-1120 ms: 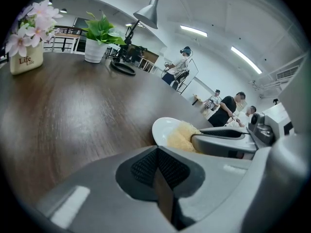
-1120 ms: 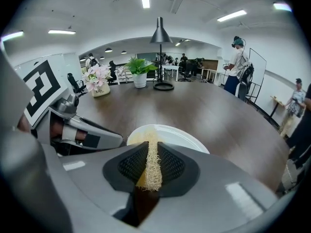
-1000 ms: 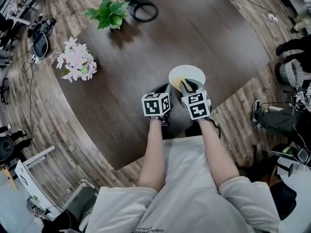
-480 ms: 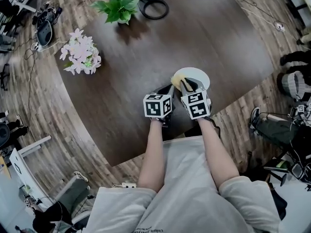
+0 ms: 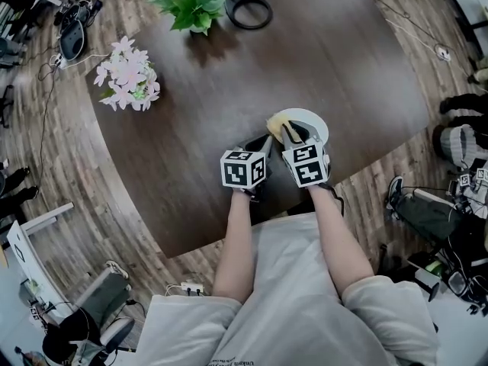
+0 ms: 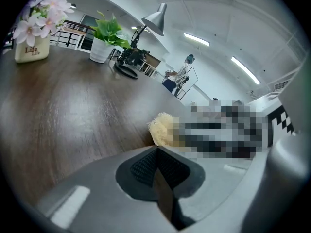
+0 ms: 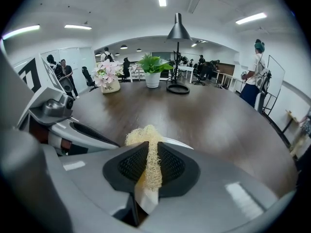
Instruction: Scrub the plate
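A white plate (image 5: 311, 120) lies on the dark wooden table (image 5: 335, 59) near its front edge. A yellow loofah sponge (image 5: 277, 121) rests on the plate's left part, and my right gripper (image 5: 289, 133) is shut on it. In the right gripper view the sponge (image 7: 142, 135) bulges past the pads, with the plate rim (image 7: 182, 143) just beyond. My left gripper (image 5: 263, 141) sits close beside it at the plate's left edge. In its own view my left gripper (image 6: 156, 153) has its jaws shut with nothing visible between them, and the sponge (image 6: 162, 127) lies just ahead.
A pot of pink flowers (image 5: 127, 79), a green plant (image 5: 191, 9) and a lamp's black ring base (image 5: 248, 9) stand at the table's far side. Wood floor, chairs and people's legs surround the table. The table edge runs just below both grippers.
The head view has shifted slightly. The sponge sits a little nearer the plate's left edge than a second ago. Both grippers stay shut and close together.
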{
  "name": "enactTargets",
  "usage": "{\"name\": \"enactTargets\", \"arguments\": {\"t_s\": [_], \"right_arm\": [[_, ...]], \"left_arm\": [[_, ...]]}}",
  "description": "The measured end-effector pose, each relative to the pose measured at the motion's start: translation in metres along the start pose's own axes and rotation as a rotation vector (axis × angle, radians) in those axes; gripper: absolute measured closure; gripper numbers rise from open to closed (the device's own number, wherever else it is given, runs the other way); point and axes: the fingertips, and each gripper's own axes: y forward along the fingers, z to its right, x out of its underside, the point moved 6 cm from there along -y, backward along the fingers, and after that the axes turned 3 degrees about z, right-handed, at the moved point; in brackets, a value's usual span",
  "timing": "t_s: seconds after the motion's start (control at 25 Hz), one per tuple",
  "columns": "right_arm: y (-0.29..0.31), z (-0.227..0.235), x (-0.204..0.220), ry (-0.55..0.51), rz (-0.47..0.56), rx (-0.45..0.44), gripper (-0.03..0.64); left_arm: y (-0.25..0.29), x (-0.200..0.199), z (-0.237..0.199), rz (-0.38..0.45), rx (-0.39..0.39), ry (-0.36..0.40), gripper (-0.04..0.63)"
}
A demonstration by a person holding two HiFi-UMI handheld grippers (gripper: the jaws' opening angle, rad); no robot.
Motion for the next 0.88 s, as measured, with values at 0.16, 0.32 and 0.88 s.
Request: {"name": "enactTargets", "arguments": {"t_s": [0.16,0.32,0.88], "right_arm": [[0.002,0.004,-0.004,-0.005,0.003,0.005,0.538],[0.007,0.005,-0.007,-0.008,0.01,0.007,0.538],[0.016,0.02,-0.012,0.022,0.024,0.002,0.538]], "left_arm": [[0.001,-0.001,0.001,0.004,-0.001,-0.006,0.595],[0.0,0.0,-0.001,0.002,-0.004,0.0,0.595],[0.01,0.002,0.01,-0.046,-0.028,0.038,0.594]]}}
